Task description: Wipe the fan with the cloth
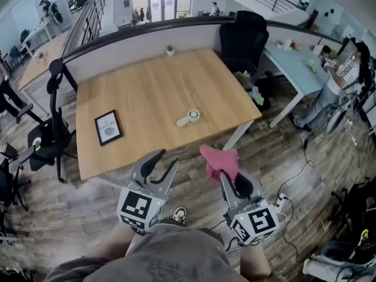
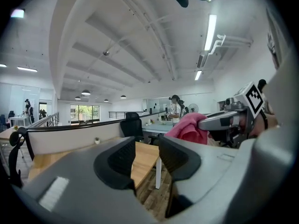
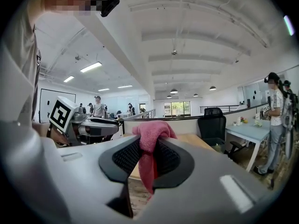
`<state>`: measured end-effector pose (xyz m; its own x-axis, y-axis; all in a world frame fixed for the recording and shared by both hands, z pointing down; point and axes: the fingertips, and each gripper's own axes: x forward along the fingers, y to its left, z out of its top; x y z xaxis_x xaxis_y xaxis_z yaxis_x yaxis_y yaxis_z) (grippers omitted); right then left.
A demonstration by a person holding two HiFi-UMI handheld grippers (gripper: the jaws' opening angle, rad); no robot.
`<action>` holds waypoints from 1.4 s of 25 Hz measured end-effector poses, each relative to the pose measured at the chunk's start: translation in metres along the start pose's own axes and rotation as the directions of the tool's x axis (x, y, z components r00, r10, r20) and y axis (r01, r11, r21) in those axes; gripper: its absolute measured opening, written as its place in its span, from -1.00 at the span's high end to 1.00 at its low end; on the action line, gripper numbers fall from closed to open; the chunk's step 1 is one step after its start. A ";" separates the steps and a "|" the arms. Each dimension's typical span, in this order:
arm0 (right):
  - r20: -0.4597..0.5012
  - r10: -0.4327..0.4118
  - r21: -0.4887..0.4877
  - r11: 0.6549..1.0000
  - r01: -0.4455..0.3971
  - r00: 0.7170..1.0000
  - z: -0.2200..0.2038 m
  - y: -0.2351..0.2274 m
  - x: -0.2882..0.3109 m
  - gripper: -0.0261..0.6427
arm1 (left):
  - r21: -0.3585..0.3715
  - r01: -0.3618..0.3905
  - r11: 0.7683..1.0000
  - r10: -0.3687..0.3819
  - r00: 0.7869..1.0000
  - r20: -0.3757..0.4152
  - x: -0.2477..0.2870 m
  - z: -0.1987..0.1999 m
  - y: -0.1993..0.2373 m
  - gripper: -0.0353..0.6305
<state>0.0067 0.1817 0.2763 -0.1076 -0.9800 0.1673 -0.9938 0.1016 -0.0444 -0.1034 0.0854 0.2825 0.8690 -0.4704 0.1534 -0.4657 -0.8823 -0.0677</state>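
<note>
1. The left gripper [image 1: 164, 162] has its jaws partly open with nothing between them; it hangs over the floor, just in front of the table [image 1: 147, 81].
2. The right gripper [image 1: 235, 181] pinches the pink cloth [image 1: 220, 162] tight; the cloth bunches up above the jaws.
3. The small white fan [image 1: 189, 117] lies flat on the table, well apart from both grippers.
4. A framed card [image 1: 108, 127] lies near the table's left edge; it reads "NATURE".

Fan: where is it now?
Head view: the fan lies on the table near its front edge, to the right of the picture frame and beyond the pink cloth.
</note>
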 end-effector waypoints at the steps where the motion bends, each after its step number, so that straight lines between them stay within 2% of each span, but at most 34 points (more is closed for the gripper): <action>1: -0.005 0.005 0.004 1.000 -0.005 1.000 -0.001 -0.002 0.009 0.68 | -0.002 -0.002 1.000 0.002 1.000 -0.007 0.005 -0.003 0.006 0.42; 13: -0.053 0.020 0.047 0.999 -0.017 0.998 -0.016 -0.037 0.066 0.68 | -0.005 -0.001 1.000 0.001 0.998 -0.060 0.053 -0.019 0.040 0.42; 19: -0.083 0.036 0.048 0.998 -0.032 0.996 -0.024 -0.066 0.099 0.68 | -0.006 -0.025 1.000 0.024 0.996 -0.088 0.087 -0.028 0.058 0.42; 27: -0.135 0.110 0.072 0.992 -0.101 0.985 -0.035 -0.118 0.165 0.68 | -0.007 -0.076 0.997 0.074 0.985 -0.157 0.153 -0.042 0.088 0.42; 30: -0.166 0.127 0.057 0.991 -0.119 0.978 -0.034 -0.144 0.196 0.68 | 0.012 -0.064 0.998 0.066 0.978 -0.196 0.183 -0.049 0.093 0.41; 35: -0.182 0.202 0.050 0.979 -0.196 0.962 -0.029 -0.181 0.247 0.68 | -0.006 -0.090 0.996 0.086 0.965 -0.247 0.228 -0.061 0.108 0.41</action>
<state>0.1596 -0.0735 0.3538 -0.3094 -0.8912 0.3318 -0.9508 0.2834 -0.1254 0.0347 -0.1162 0.3699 0.7577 -0.5267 0.3853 -0.5431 -0.8363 -0.0752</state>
